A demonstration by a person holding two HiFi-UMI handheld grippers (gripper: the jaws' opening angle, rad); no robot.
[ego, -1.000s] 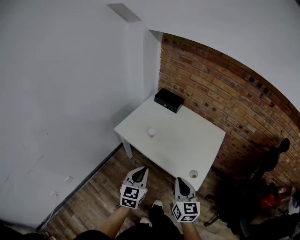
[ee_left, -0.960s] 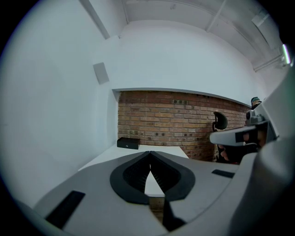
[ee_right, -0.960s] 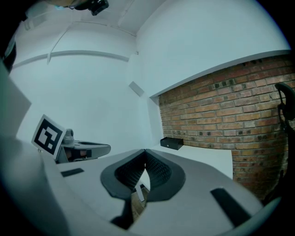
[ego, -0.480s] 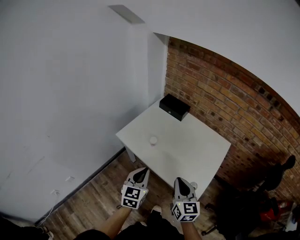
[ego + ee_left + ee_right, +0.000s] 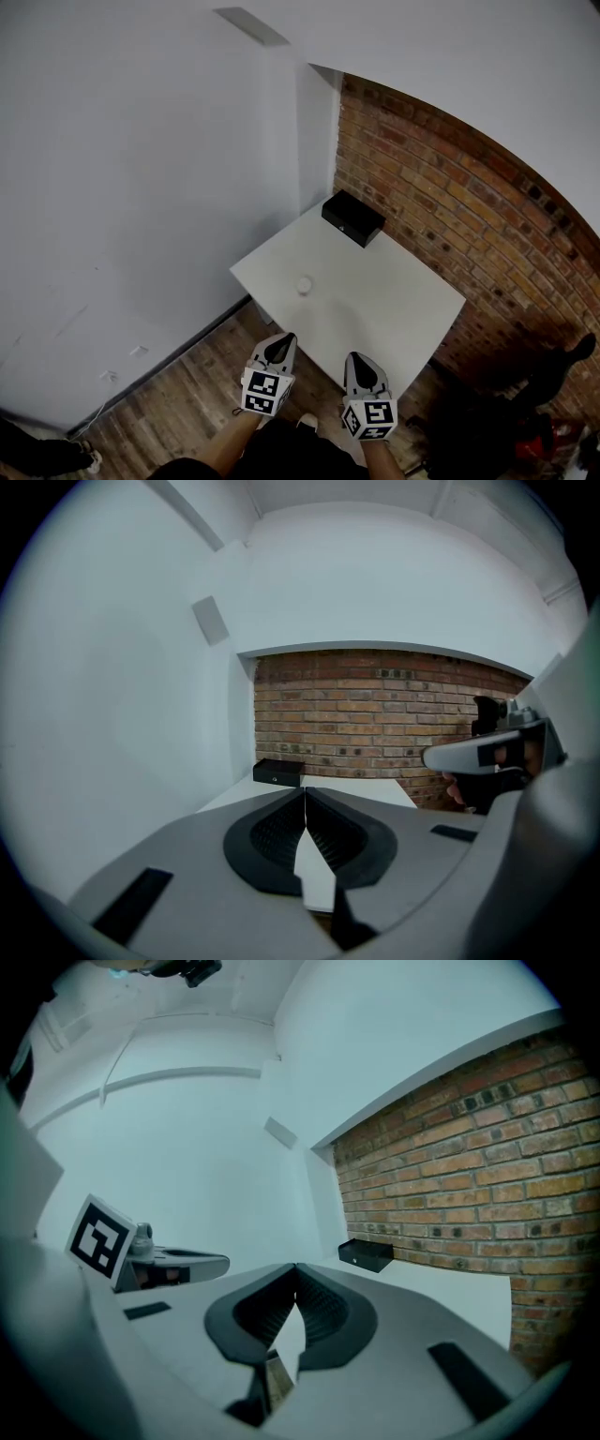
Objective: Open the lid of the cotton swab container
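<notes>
A small white round container (image 5: 303,284) stands on the white table (image 5: 394,300), toward its left side. Both grippers hover over the wooden floor just short of the table's near edge. My left gripper (image 5: 279,345) is shut with nothing in it, and its jaws meet tip to tip in the left gripper view (image 5: 305,795). My right gripper (image 5: 361,362) is shut and empty too, as the right gripper view (image 5: 295,1273) shows. The container is hidden behind the jaws in both gripper views.
A black box (image 5: 352,218) lies at the table's far corner against the brick wall (image 5: 450,206); it also shows as the black box (image 5: 277,772) and the black box (image 5: 366,1254). White walls close the left side. Dark gear (image 5: 525,403) stands on the floor at the right.
Both grippers have come closer to the table's near edge. A small round thing at the table's front right corner is now hidden behind the right gripper. Both stay shut.
</notes>
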